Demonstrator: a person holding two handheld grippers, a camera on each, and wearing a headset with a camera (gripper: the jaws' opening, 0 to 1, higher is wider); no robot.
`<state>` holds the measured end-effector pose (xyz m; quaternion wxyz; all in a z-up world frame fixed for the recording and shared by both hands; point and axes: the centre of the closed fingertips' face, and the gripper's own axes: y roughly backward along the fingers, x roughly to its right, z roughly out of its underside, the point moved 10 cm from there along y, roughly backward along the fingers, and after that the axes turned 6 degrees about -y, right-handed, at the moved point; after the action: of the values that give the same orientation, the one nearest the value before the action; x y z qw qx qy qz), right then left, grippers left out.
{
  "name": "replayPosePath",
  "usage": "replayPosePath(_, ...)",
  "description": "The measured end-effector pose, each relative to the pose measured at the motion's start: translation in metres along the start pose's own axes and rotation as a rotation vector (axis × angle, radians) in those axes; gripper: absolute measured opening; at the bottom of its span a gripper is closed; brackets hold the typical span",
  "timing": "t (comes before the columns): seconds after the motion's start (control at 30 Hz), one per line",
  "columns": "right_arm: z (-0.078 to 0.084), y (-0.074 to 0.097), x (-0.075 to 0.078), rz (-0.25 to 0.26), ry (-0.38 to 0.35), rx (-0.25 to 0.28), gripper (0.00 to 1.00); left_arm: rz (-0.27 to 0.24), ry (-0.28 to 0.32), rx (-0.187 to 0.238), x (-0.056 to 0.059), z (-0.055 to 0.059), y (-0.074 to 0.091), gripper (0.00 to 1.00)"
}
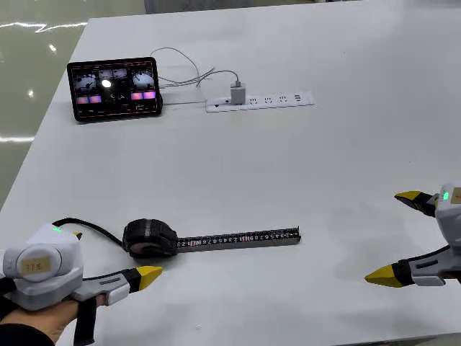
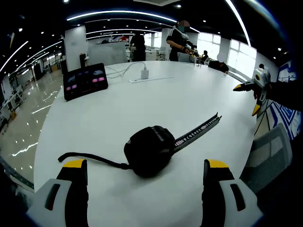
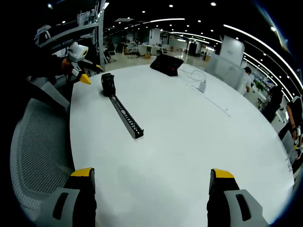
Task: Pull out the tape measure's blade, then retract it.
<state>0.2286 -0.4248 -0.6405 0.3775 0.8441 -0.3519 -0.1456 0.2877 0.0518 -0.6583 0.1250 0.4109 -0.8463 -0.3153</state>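
A black tape measure [image 1: 149,238] lies on the white table [image 1: 288,173], its dark blade [image 1: 241,238] drawn out to the right and resting flat. A black strap trails from its left side. My left gripper [image 1: 112,263] stands open just short of the case, yellow-tipped fingers apart, nothing between them; in the left gripper view the tape measure [image 2: 149,150] sits ahead of my left gripper [image 2: 144,165]. My right gripper [image 1: 400,234] is open at the right edge, well away from the blade's end. The right gripper view shows the blade [image 3: 124,112] and case [image 3: 108,83] far ahead of my right gripper [image 3: 150,174].
A tablet [image 1: 114,89] with a lit screen stands at the back left. Beside it lies a white power strip [image 1: 259,101] with a charger and cables. A mesh chair [image 3: 38,142] stands by the table's edge. People stand in the background.
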Motion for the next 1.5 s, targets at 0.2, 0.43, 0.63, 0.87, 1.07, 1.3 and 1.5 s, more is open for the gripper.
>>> replayPosePath(0.2,-0.012,-0.010,0.003,-0.037,0.028,-0.008,0.99,-0.042,0.043,0.039,0.002,-0.013,-0.006,0.99)
replayPosePath(0.43,-0.028,-0.025,-0.001,-0.086,0.112,-0.035,0.99,-0.103,0.099,0.042,-0.001,-0.016,-0.020,0.99)
replayPosePath(0.63,-0.040,-0.042,0.005,-0.138,0.150,-0.057,0.99,-0.150,0.063,0.052,0.009,-0.017,-0.030,0.99)
replayPosePath(0.87,-0.057,-0.065,0.005,-0.181,0.182,-0.075,0.99,-0.189,0.089,0.084,0.011,-0.017,-0.040,0.99)
replayPosePath(1.07,-0.065,-0.084,0.004,-0.220,0.241,-0.134,0.99,-0.193,0.125,0.113,0.012,-0.016,-0.047,0.99)
replayPosePath(1.3,-0.070,-0.104,-0.001,-0.286,0.305,-0.181,0.90,-0.248,0.076,0.161,0.016,-0.013,-0.052,0.99)
replayPosePath(1.5,-0.070,-0.115,0.001,-0.288,0.325,-0.213,0.86,-0.257,0.118,0.171,0.018,-0.010,-0.057,0.99)
